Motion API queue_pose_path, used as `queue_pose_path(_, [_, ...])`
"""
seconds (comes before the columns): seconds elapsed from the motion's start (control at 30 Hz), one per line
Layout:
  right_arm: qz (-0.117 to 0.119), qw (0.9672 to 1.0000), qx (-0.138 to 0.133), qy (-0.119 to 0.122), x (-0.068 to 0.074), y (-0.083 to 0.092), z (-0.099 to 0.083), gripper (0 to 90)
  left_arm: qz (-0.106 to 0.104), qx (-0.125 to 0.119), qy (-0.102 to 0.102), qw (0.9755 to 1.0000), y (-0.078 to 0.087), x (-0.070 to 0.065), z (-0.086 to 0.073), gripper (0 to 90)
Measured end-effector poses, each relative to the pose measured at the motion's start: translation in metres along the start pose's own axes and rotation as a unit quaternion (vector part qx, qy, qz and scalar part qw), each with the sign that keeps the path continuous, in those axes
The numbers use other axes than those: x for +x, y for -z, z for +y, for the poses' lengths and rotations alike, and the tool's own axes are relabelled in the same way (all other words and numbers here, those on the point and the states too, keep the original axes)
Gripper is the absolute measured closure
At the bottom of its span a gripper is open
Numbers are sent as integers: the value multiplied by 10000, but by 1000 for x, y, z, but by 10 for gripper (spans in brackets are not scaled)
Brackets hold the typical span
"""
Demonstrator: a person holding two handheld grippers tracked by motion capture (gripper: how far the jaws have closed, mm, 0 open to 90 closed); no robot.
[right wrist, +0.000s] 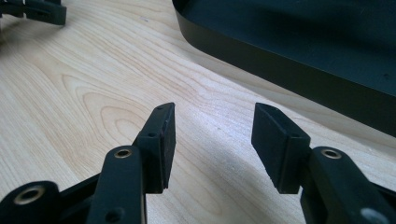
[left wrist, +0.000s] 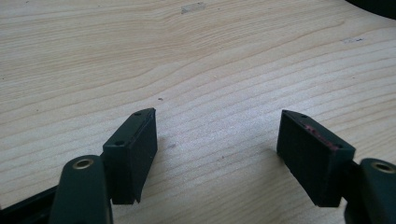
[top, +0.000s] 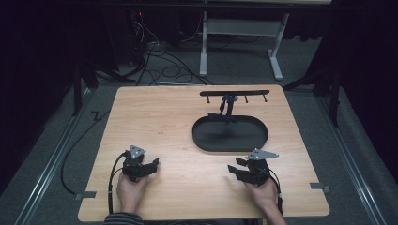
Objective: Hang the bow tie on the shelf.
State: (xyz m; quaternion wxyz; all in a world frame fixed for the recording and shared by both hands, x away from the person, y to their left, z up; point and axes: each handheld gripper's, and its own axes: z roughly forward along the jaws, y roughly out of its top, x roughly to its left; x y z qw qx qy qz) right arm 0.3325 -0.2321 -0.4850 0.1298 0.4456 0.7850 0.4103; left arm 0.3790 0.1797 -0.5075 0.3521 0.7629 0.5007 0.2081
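From the high view, the left gripper [top: 151,165] and right gripper [top: 233,169] rest at seven and five o'clock on the pale wooden table [top: 155,117], apparently parked at the ready. The black oval tray [top: 230,134] lies at one o'clock, nearer the right gripper, with a small dark item, too small to identify, at its far rim.

In the left gripper view, the jaws stand wide apart over bare wood.

In the right gripper view, the jaws stand apart, empty, the tray wall toward two o'clock.

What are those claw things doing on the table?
A person holds a left gripper and a right gripper, low over a wooden table. Both have their jaws open and hold nothing. Farther back sits a black oval tray, and behind it a black rack with something dark hanging from it.
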Motion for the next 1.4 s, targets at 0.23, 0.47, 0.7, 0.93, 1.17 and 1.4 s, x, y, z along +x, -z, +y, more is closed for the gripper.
queue_pose_path(0.23, [-88, 9999, 80, 50, 1, -3, -2, 515, -3, 1, 3, 10000, 0, 0, 0, 294])
queue_pose_path(0.47, [-150, 9996, 180, 128, 3, -7, -5, 515, -2, 0, 3, 10000, 0, 0, 0, 294])
queue_pose_path(0.7, [-223, 9993, 218, 209, 5, -9, -6, 513, -3, 0, -1, 10000, 0, 0, 0, 294])
queue_pose_path(0.93, [-319, 9984, 347, 317, 8, -13, -9, 510, -5, 0, -5, 10000, 0, 0, 0, 294])
queue_pose_path(1.17, [-555, 9952, 293, 745, 17, -16, -14, 481, -7, -2, 2, 10000, 0, 0, 0, 294])
queue_pose_path(1.4, [-499, 9956, 309, 728, 17, -16, -13, 463, -28, -4, 8, 10000, 1, 1, 0, 294])
